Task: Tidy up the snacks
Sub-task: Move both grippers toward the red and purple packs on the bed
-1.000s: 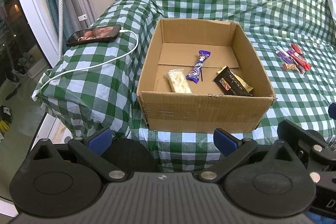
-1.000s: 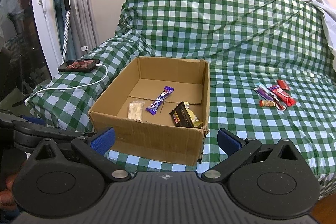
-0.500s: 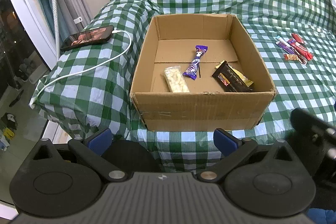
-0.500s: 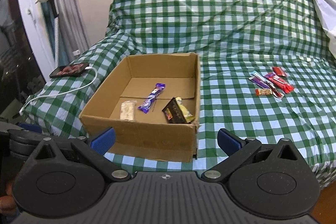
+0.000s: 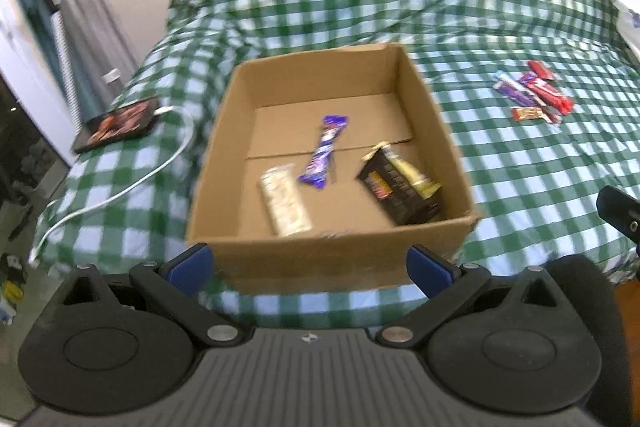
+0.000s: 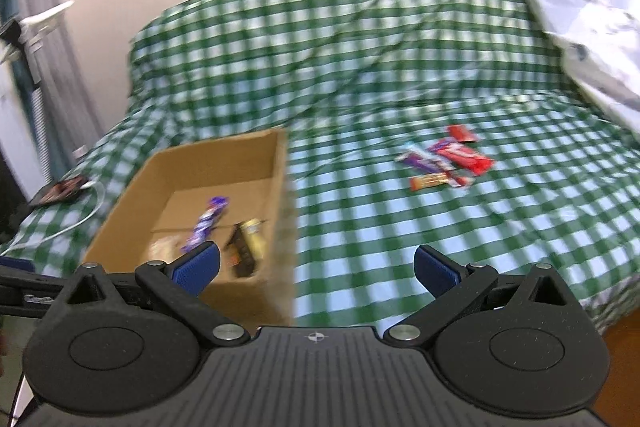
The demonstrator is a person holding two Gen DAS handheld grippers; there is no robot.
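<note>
An open cardboard box (image 5: 448,147) (image 6: 280,171) sits on the green checked cover. Inside lie a purple bar (image 5: 325,151) (image 6: 206,219), a pale nut bar (image 5: 285,199), a black packet (image 5: 396,187) (image 6: 240,255) and a yellow wrapper (image 5: 412,171). A small heap of loose snack bars (image 5: 534,95) (image 6: 444,159) lies on the cover to the box's right. My left gripper (image 5: 310,263) is open and empty in front of the box. My right gripper (image 6: 316,267) is open and empty, short of the heap, between it and the box.
A phone (image 5: 118,123) (image 6: 60,189) on a white cable (image 5: 132,183) lies on the cover left of the box. A grey cloth (image 6: 580,39) is bunched at the far right. A stand and curtain (image 5: 56,11) rise at the left. The cover's front edge drops to the floor.
Both views are blurred by motion now. Both grippers have swung to the right: the box has shifted left in the right wrist view and the snack heap sits nearer its middle.
</note>
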